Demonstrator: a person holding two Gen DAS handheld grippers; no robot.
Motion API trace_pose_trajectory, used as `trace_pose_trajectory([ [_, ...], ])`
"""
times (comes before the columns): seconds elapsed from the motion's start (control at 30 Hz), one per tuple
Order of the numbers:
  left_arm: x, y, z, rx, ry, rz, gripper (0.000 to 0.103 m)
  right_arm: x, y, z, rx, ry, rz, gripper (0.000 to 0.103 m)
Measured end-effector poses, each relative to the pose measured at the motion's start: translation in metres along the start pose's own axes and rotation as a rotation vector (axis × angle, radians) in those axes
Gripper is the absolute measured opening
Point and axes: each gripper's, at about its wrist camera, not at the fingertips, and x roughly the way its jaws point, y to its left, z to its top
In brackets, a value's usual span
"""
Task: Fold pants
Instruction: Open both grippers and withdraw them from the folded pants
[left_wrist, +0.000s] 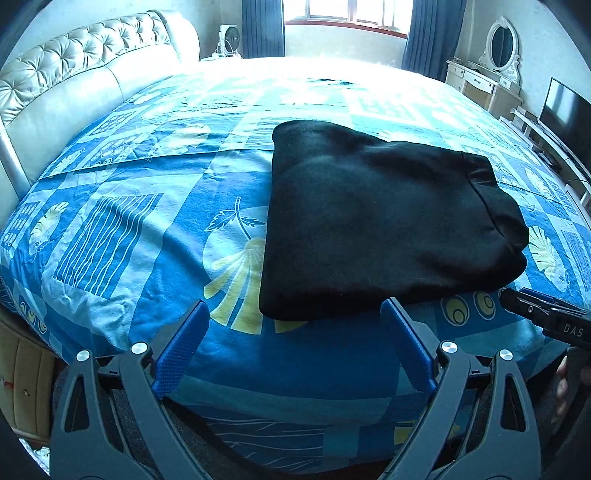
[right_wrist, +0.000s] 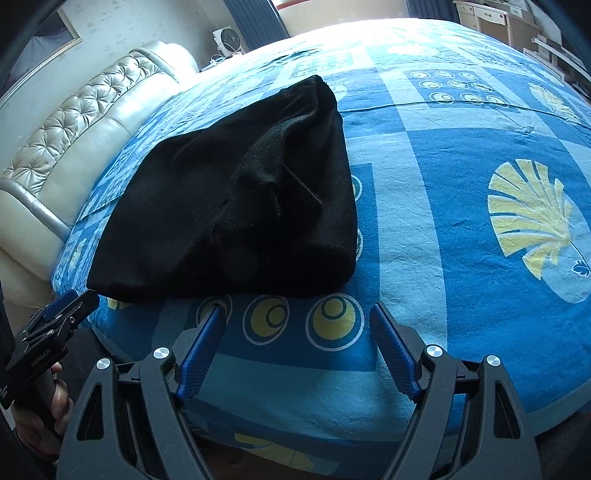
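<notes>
Soft black pants (left_wrist: 384, 221) folded into thick wedge; 2 claws gaping, w/ ribbed blue pads (right_wrist: 203, 354).

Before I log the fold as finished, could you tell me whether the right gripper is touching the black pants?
Apart. In the right wrist view, the open right gripper sits short of the folded black pants, with a strip of blue bedspread visible between fingertips and fabric.

Daylight poured in from the window (left_wrist: 347, 13) behind the bed (left_wrist: 147, 206) and blew out the far end of the bedspread to near white in both my views. The black pants (left_wrist: 373, 221) read as a dark mass with little fold detail. Fisheye distortion bowed the bed edges and the headboard (left_wrist: 74, 70), with black vignetting in the corners. Focus stayed fairly sharp; a blue cast tinted everything.
</notes>
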Motion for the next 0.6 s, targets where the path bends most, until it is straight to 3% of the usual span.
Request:
trace_pose_trajectory([
  [0.2,0.0042,0.0000,-0.0029,-0.001,0.040,-0.016,0.094,0.0005,-0.0003,0.0002,0.001,0.004,0.002,0.079],
  [0.6,0.0049,-0.0042,-0.0032,0.025,0.065,0.049,0.095,0.0018,0.0028,-0.0021,-0.002,0.014,0.007,0.079],
])
